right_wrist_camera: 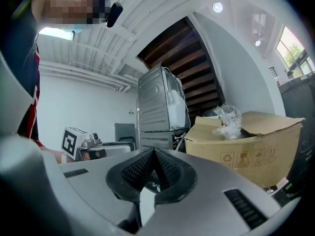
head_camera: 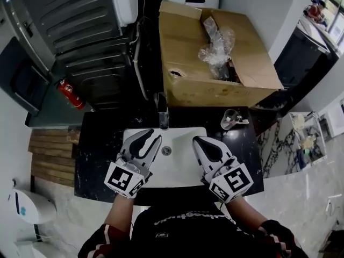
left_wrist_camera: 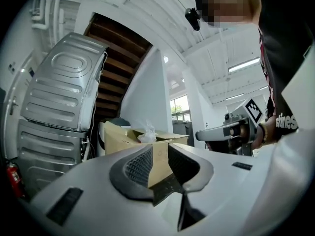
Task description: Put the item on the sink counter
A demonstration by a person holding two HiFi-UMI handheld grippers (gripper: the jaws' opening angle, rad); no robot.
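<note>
A: Where does the left gripper (head_camera: 152, 135) (left_wrist_camera: 158, 149) sit?

B: In the head view it is left of centre, over the white rectangular basin (head_camera: 177, 168). Its jaws stand partly apart. In the left gripper view, only the open brown cardboard box (head_camera: 188, 47) (left_wrist_camera: 115, 136) shows through the gap, far behind. Nothing is between the pads.

A: And the right gripper (head_camera: 196, 139) (right_wrist_camera: 154, 150)?

B: It is right of centre, over the same basin. Its jaws are pressed together at the tips and hold nothing.

A: Where is the item?

B: A small clear cup (head_camera: 232, 120) rests on the black sink counter (head_camera: 97, 155), just right of the basin's far corner, at middle right of the head view. Something pale pokes over its rim, too small to identify. It is well apart from both grippers.

A: What else is around?

B: A chrome faucet (head_camera: 162, 112) stands at the basin's far edge. The box fills the upper centre, with crumpled clear plastic (head_camera: 217, 50) inside. A grey ribbed machine (head_camera: 80, 26) is at upper left, and a red fire extinguisher (head_camera: 70, 94) lies below it.
</note>
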